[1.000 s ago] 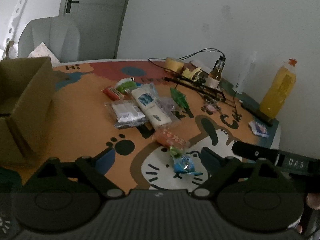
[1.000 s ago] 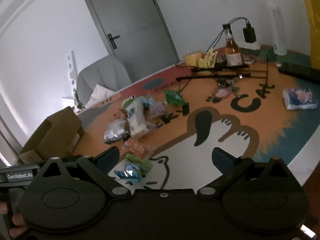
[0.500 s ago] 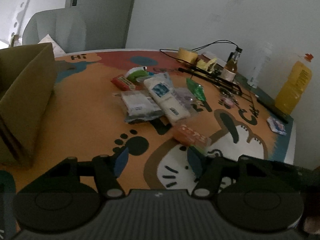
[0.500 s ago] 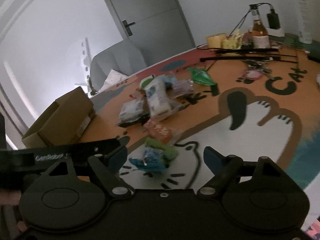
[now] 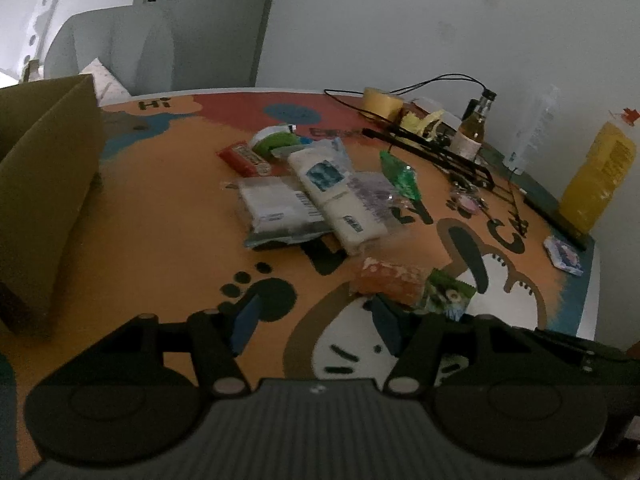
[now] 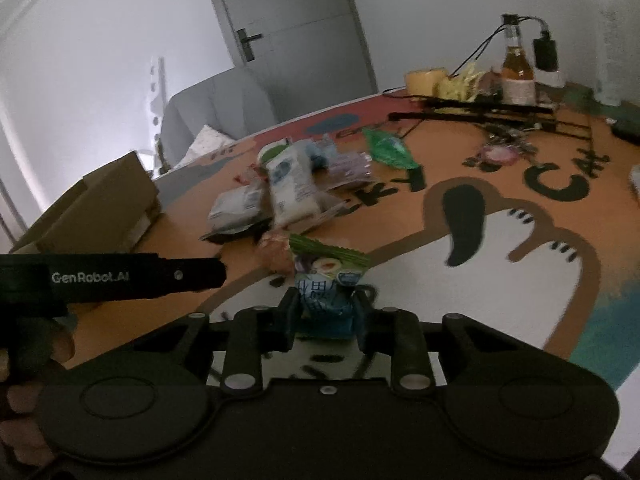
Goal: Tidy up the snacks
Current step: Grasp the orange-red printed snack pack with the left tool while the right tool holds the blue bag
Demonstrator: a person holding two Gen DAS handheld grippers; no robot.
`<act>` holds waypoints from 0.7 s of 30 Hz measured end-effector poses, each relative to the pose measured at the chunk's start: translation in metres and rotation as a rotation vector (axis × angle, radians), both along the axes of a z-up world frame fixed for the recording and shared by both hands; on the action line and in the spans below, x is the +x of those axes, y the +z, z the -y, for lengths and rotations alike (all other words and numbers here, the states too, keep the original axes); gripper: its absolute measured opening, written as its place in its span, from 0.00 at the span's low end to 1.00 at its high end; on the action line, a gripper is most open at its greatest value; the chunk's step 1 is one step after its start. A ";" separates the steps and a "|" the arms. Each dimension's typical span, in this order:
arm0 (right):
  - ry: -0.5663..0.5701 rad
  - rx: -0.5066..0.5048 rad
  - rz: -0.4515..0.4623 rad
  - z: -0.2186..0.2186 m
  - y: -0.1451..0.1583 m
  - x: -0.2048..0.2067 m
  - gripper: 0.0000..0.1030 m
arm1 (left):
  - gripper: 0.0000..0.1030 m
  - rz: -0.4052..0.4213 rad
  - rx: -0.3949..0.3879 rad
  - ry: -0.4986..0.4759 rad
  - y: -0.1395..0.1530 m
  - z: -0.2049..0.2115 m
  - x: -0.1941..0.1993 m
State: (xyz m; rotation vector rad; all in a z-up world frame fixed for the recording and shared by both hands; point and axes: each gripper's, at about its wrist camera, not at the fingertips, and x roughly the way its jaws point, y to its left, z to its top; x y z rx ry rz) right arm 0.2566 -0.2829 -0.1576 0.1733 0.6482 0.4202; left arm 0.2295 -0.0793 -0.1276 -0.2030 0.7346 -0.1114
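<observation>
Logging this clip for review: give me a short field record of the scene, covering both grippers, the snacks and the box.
right gripper: shut on green-and-blue snack packet
left gripper: open, holding nothing
snack pile: mid-table, several wrapped packets
orange packet: nearest the grippers
cardboard box: left table edge, open
table: cartoon cat mat

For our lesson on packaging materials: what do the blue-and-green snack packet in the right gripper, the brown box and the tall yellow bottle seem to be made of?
Blue-and-green snack packet, held in the right gripper: likely glossy plastic film, given its crimped zigzag edge.
Brown box: matte corrugated cardboard, going by its dull brown folded flaps.
Yellow bottle: probably translucent plastic, since the yellow liquid glows through it.
</observation>
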 end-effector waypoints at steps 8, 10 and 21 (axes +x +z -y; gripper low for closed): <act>-0.050 0.018 0.004 0.022 0.001 0.006 0.25 | 0.64 -0.002 -0.008 -0.038 -0.001 0.023 0.014; -0.064 0.021 0.003 0.029 0.000 0.008 0.25 | 0.64 -0.005 -0.012 -0.044 -0.002 0.029 0.018; -0.088 0.064 -0.006 0.048 -0.006 0.017 0.25 | 0.78 -0.002 0.045 -0.055 -0.009 0.055 0.041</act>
